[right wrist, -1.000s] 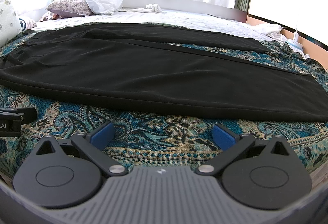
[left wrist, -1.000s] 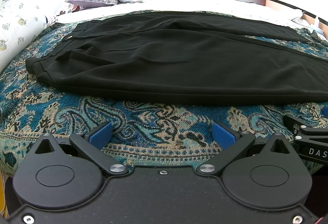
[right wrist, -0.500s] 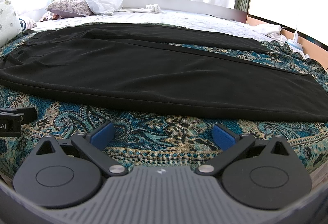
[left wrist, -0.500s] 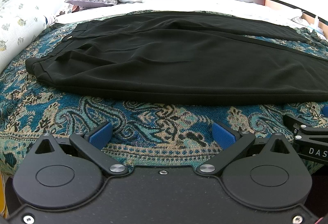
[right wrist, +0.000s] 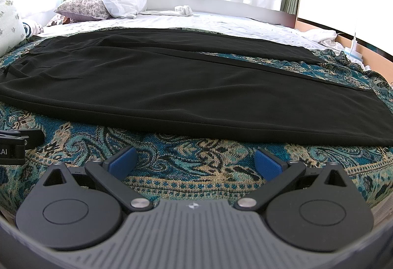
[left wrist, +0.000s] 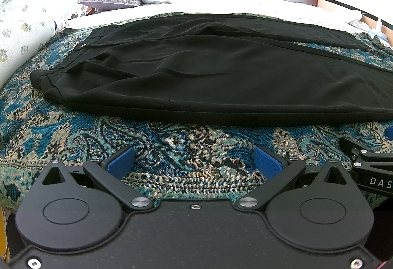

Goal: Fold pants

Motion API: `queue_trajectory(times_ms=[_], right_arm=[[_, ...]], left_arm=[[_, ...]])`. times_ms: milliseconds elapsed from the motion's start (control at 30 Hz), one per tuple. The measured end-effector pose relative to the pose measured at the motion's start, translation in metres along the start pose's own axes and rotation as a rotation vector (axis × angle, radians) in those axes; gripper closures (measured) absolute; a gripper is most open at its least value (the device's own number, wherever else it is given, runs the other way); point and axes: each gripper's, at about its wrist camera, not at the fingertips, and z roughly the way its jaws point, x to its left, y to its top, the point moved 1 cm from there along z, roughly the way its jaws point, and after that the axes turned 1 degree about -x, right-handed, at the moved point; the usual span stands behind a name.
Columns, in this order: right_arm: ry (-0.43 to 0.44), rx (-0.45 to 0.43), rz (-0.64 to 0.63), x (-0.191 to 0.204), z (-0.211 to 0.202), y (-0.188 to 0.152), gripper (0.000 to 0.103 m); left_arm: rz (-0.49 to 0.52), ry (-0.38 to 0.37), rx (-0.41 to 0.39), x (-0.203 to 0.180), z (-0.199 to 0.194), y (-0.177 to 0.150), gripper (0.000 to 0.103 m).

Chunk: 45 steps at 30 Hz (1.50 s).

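Pants (left wrist: 208, 82), black, are spread flat across the bed (left wrist: 172, 146), waistband toward its left edge, legs toward the right. Near the front edge, the left gripper (left wrist: 194, 162) and right gripper (right wrist: 195, 162) are held wide apart, empty.

Pants (left wrist: 208, 82) flat on bedspread (left wrist: 172, 146), waistband left, legs running right. Near leg in front, far leg behind, spread showing between them toward hems. Sheet (right wrist: 221, 23) behind spread; pillows (right wrist: 98, 4) at far left. Left gripper (left wrist: 194, 163) and right gripper (right wrist: 195, 162) side by side before near pants edge, over spread, apart from cloth, jaws wide.
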Motion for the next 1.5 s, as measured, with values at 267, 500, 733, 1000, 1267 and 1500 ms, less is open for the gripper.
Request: queue_trajectory(times_ms=[267, 500, 733, 1000, 1267, 1500], right_arm=[[0.0, -0.001, -0.001, 0.0001, 0.0002, -0.0002, 0.0], [0.0, -0.002, -0.001, -0.0001, 0.0, -0.0003, 0.0], [0.0, -0.002, -0.001, -0.0001, -0.0002, -0.0003, 0.0], [0.0, -0.002, -0.001, -0.0001, -0.0003, -0.0003, 0.0], [0.0, -0.003, -0.001, -0.0001, -0.0004, -0.0005, 0.0], [0.0, 0.002, -0.001, -0.0003, -0.0002, 0.0008, 0.0]], left_arm=[[0.001, 0.0, 0.0, -0.0001, -0.0001, 0.0, 0.0], [0.001, 0.001, -0.001, -0.0001, -0.0001, 0.0, 0.0], [0.001, 0.001, 0.0, -0.0002, -0.0002, 0.0, 0.0], [0.002, 0.001, -0.001, -0.0002, -0.0002, 0.0, 0.0], [0.003, 0.001, -0.001, -0.0004, 0.0003, -0.0003, 0.0], [0.014, 0.013, 0.007, -0.002, 0.0001, 0.0007, 0.0]])
